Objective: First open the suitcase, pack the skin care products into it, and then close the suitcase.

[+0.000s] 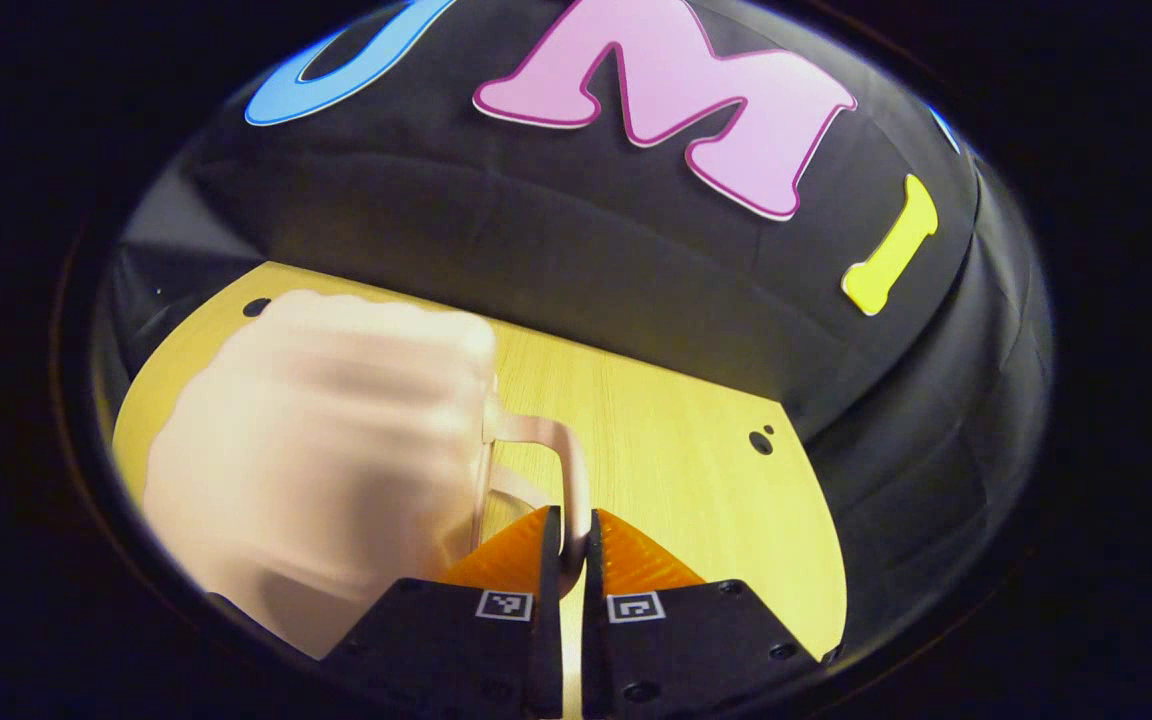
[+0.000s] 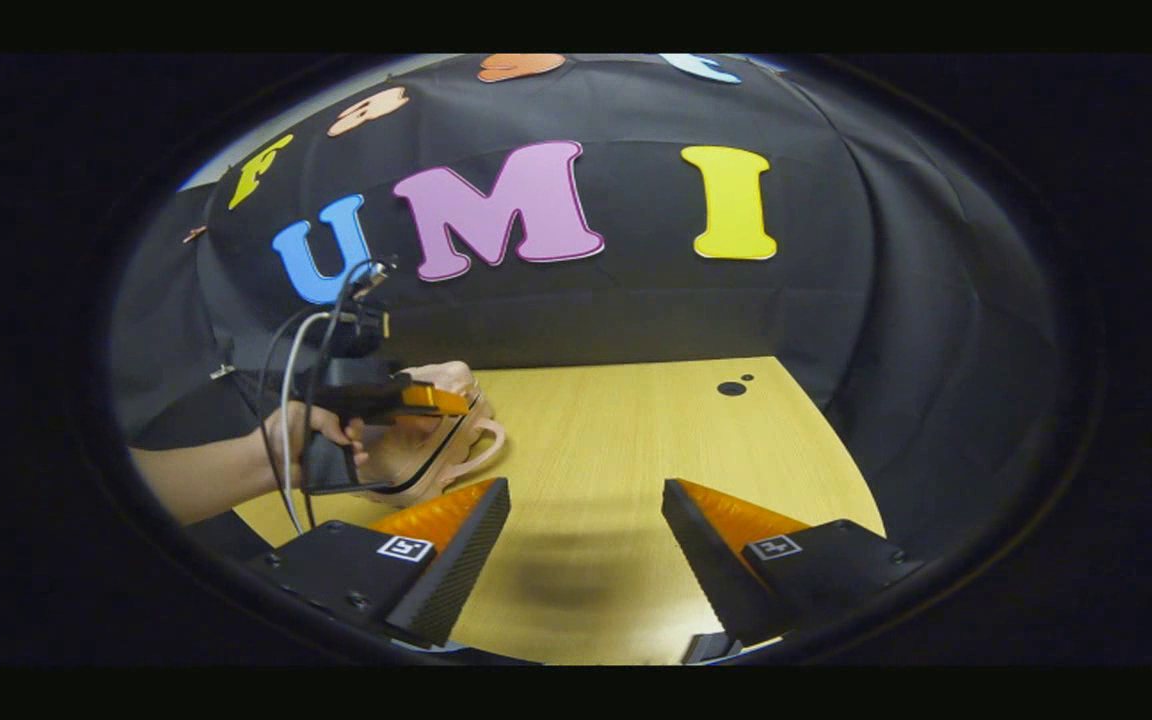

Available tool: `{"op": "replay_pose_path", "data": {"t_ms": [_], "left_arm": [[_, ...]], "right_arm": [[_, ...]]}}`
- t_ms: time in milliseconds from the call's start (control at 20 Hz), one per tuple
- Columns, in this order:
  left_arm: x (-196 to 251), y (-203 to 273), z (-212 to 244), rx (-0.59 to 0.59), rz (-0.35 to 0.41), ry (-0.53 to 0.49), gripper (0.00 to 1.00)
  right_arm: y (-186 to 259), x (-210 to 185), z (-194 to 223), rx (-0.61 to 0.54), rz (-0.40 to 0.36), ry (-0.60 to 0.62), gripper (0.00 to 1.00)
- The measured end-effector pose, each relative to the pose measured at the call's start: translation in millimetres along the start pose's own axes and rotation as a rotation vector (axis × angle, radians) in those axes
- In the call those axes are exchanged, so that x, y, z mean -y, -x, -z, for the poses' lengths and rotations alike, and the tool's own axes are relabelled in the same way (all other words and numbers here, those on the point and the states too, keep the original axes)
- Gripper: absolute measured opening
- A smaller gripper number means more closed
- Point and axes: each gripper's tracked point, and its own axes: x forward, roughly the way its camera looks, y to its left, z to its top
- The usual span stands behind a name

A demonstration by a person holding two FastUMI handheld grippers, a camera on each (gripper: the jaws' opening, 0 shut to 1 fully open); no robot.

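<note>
I see the pale pink suitcase blurred, left of my left jaws, its looped handle pinched between them.

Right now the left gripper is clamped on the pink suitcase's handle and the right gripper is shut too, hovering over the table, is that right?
Not quite. The left gripper is indeed clamped on the pink suitcase's handle, but the right gripper is open, not shut: the right gripper view shows its fingers spread wide apart over the wooden table.
</note>
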Motion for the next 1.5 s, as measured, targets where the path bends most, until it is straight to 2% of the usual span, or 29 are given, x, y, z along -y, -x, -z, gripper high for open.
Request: {"op": "replay_pose_path", "data": {"t_ms": [50, 150, 200, 250, 350, 450, 500, 700, 800, 950, 1050, 1200, 1300, 1350, 1400, 1500], "left_arm": [[1.4, -6.1, 2.9, 0.000, -0.002, 0.002, 0.14], [1.3, -3.5, 2.8, 0.015, 0.007, 0.008, 0.29], [1.9, -1.3, 3.2, 0.026, 0.004, 0.006, 0.42], [2.2, 3.7, 0.3, 0.032, 0.013, 0.003, 0.50], [3.2, 23.0, -4.4, 0.058, 0.027, -0.002, 0.59], [0.1, 51.7, -16.0, 0.113, 0.021, -0.043, 0.77], [-1.3, 69.7, -23.8, 0.138, 0.023, -0.083, 0.93], [-10.9, 155.8, -70.9, 0.302, -0.015, -0.285, 0.96], [-15.8, 205.5, -96.2, 0.403, -0.042, -0.342, 0.96], [-18.7, 282.4, -117.5, 0.534, -0.032, -0.341, 0.96], [-35.1, 325.2, -123.3, 0.625, -0.073, -0.349, 0.96], [-56.4, 362.3, -99.4, 0.702, -0.128, -0.337, 0.96], [-76.7, 375.2, -72.6, 0.704, -0.125, -0.300, 0.96], [-85.4, 382.4, -60.3, 0.694, -0.125, -0.278, 1.00], [-92.6, 386.8, -49.2, 0.683, -0.125, -0.255, 0.96], [-105.7, 394.0, -34.9, 0.677, -0.133, -0.212, 0.96]], "right_arm": [[2.7, 3.3, 1.5, 0.000, 0.006, 0.018, 0.97], [6.3, 6.1, 3.8, 0.002, 0.009, 0.063, 0.97], [6.1, 7.5, 4.5, 0.004, 0.012, 0.079, 0.98], [6.1, 9.0, 4.8, 0.005, 0.019, 0.082, 0.97], [5.3, 7.3, 2.8, 0.005, 0.031, 0.053, 0.97], [4.8, 0.8, -6.1, 0.021, 0.045, 0.026, 0.98], [4.8, -4.4, -11.6, 0.031, 0.056, 0.036, 0.97], [12.8, -37.1, -48.1, 0.117, 0.072, 0.104, 0.97], [20.6, -58.1, -68.3, 0.171, 0.070, 0.106, 0.97], [36.4, -95.2, -92.2, 0.247, 0.058, 0.078, 0.97], [53.5, -116.9, -100.6, 0.294, 0.056, 0.070, 0.98], [82.8, -139.3, -97.7, 0.390, 0.078, 0.042, 0.97], [96.0, -147.1, -80.5, 0.394, 0.092, 0.040, 0.97], [96.3, -154.0, -70.7, 0.376, 0.086, 0.048, 0.97], [96.1, -157.7, -61.4, 0.350, 0.082, 0.060, 0.97], [95.0, -162.5, -54.4, 0.325, 0.083, 0.082, 0.97]]}}
